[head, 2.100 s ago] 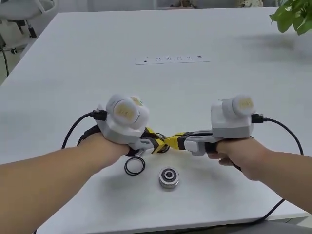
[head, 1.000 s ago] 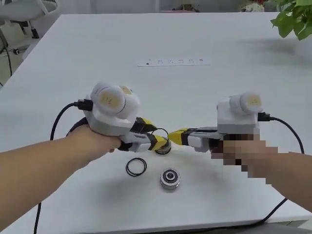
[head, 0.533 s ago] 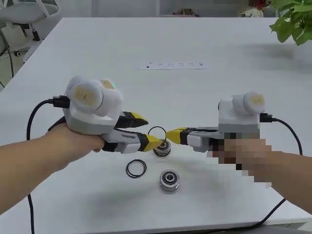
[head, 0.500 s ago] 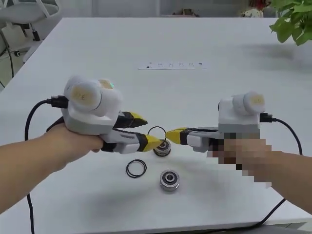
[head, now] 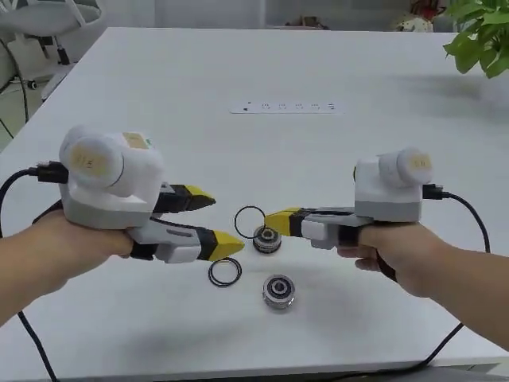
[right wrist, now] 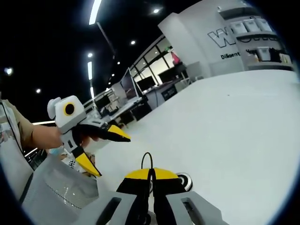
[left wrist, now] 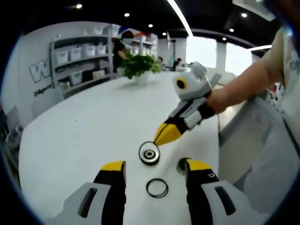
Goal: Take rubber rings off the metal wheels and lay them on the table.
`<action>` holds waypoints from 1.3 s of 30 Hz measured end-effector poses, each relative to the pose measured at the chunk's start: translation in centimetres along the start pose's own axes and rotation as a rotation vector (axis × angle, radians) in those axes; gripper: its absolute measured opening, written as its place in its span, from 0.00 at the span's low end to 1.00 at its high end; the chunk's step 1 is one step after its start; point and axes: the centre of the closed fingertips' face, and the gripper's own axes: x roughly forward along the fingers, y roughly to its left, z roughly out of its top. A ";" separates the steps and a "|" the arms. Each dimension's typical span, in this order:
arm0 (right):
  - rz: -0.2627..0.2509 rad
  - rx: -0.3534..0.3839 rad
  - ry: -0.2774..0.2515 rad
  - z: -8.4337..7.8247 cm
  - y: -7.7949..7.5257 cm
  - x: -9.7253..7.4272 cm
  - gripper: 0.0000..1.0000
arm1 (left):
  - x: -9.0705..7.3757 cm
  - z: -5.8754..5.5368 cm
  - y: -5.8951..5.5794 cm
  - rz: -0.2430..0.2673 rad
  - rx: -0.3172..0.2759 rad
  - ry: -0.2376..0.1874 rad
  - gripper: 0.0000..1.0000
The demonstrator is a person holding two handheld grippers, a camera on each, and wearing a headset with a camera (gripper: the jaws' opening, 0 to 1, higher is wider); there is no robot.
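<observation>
My right gripper (head: pixel 274 223) is shut on a thin black rubber ring (head: pixel 250 208), which stands upright just above a metal wheel (head: pixel 266 239) on the white table. In the right gripper view the ring (right wrist: pixel 142 161) loops up out of the closed jaws (right wrist: pixel 150 176), with the wheel (right wrist: pixel 184 181) just beyond. My left gripper (head: pixel 213 220) is open and holds nothing, a short way left of that wheel. A second rubber ring (head: pixel 211 272) lies flat near it, and a second wheel (head: pixel 278 290) sits closer to the front edge. The left gripper view has the wheel (left wrist: pixel 149 153) and the flat ring (left wrist: pixel 147 187) ahead of the open jaws.
A white power strip (head: pixel 281 107) lies across the middle of the table (head: pixel 318 159). Green plant leaves (head: pixel 477 32) hang over the far right corner. Black cables trail from both grippers toward the front edge. A chair stands beyond the far left corner.
My left gripper has opened and drawn back to the left, away from the wheel. The right gripper has stayed in place, with the ring still pinched in it.
</observation>
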 end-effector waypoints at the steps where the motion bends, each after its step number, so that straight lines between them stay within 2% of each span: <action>1: 0.003 0.000 0.003 -0.1 0.1 0.1 0.00 | -0.2 -0.2 0.0 0.002 -0.003 0.001 0.52; 14: 0.040 0.001 0.072 -1.8 1.4 1.6 0.00 | -1.5 -1.9 -0.2 0.019 -0.025 0.006 0.63; 30: 0.054 0.026 0.157 -4.2 1.9 3.2 0.00 | -2.5 -3.5 -0.1 0.040 -0.045 0.016 0.69; 39: 0.036 0.036 0.203 -5.4 1.4 3.7 0.00 | -2.9 -4.3 -0.2 0.045 -0.058 0.026 0.72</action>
